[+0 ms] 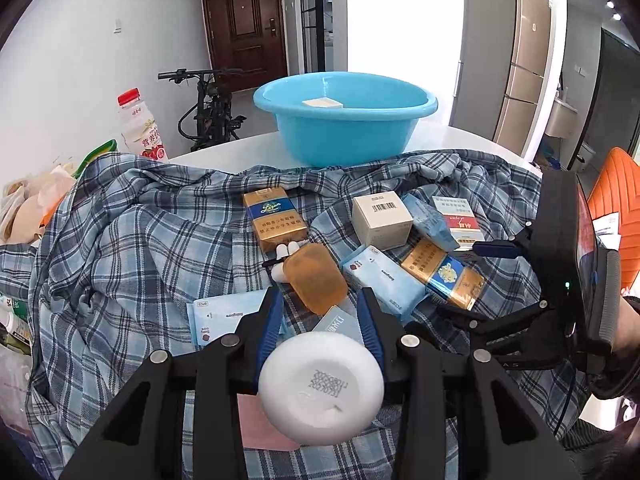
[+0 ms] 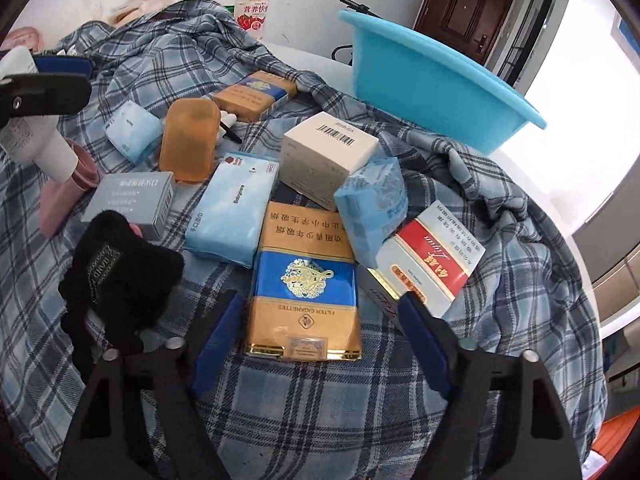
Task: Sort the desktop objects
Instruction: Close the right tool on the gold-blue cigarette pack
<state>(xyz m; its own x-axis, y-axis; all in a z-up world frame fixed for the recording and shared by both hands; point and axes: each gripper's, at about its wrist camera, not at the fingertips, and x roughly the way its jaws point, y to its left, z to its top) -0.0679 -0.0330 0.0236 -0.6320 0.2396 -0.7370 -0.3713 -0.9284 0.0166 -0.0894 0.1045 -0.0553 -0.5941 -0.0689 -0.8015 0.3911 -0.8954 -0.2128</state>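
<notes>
In front of the blue basin (image 1: 345, 120), left claw (image 1: 320, 320) clamps the white bottle (image 1: 320, 386); right claw (image 2: 320, 344) gapes at the cigarette pack (image 2: 306, 284), grab's next, I reckon

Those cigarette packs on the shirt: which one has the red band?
The white pack with the red band, lying rightmost, beside the right gripper; the other two are gold and blue.
</notes>
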